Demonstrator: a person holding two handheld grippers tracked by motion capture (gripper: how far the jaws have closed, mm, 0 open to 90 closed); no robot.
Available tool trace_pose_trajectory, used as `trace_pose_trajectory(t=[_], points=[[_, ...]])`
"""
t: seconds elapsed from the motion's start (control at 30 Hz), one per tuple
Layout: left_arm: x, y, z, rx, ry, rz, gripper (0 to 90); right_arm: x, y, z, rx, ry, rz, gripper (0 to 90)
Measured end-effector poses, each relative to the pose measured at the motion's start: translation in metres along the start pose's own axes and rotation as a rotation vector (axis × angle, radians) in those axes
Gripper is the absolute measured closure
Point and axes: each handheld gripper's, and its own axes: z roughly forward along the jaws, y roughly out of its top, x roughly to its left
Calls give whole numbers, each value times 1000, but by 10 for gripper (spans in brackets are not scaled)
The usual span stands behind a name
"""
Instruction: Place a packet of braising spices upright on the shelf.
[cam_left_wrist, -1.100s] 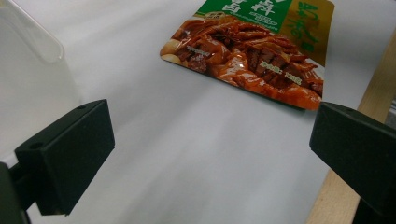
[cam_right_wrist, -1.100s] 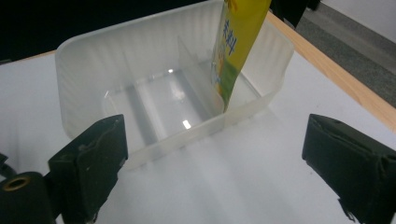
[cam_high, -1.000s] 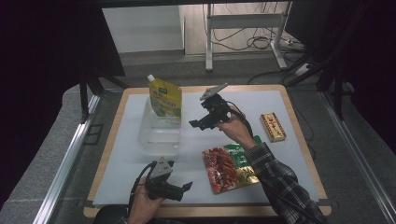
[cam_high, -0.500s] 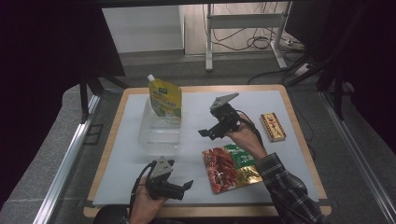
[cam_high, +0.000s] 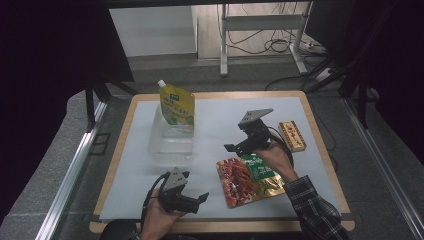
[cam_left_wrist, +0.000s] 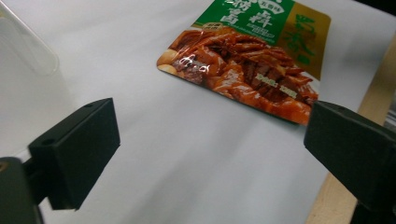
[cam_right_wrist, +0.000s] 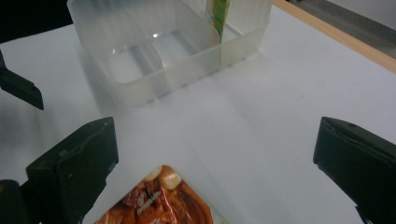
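Presently the right gripper (cam_high: 235, 148), jaws spread wide and gripping nothing, is hovering at the twelve o'clock edge of the flat snack pouch (cam_high: 248, 179), evidently lining up a pick. Its likely destination, the clear bin (cam_high: 170, 145), is sitting at ten o'clock, already holding the yellow spout pouch (cam_high: 177, 105) upright. Meanwhile the left gripper (cam_high: 200, 200), likewise spread and empty, is waiting at the pouch's eight o'clock.
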Motion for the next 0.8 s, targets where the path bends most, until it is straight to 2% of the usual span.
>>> trace_pose_trajectory(t=[0.2,0.33,0.47,0.63,0.8], points=[[1,-1,3,17,-2,11,98,-1,-15,-4,22,-31,14,1],[1,-2,2,0,-15,-1,117,0,-24,-8,30,-43,26,1],[1,-2,-2,-12,-32,14,111,3,-32,-13,40,-68,21,0],[0,-3,-1,-3,-28,28,126,5,-41,-19,62,-66,43,0],[-4,-4,1,12,-39,46,180,6,-52,-25,71,-56,65,0]])
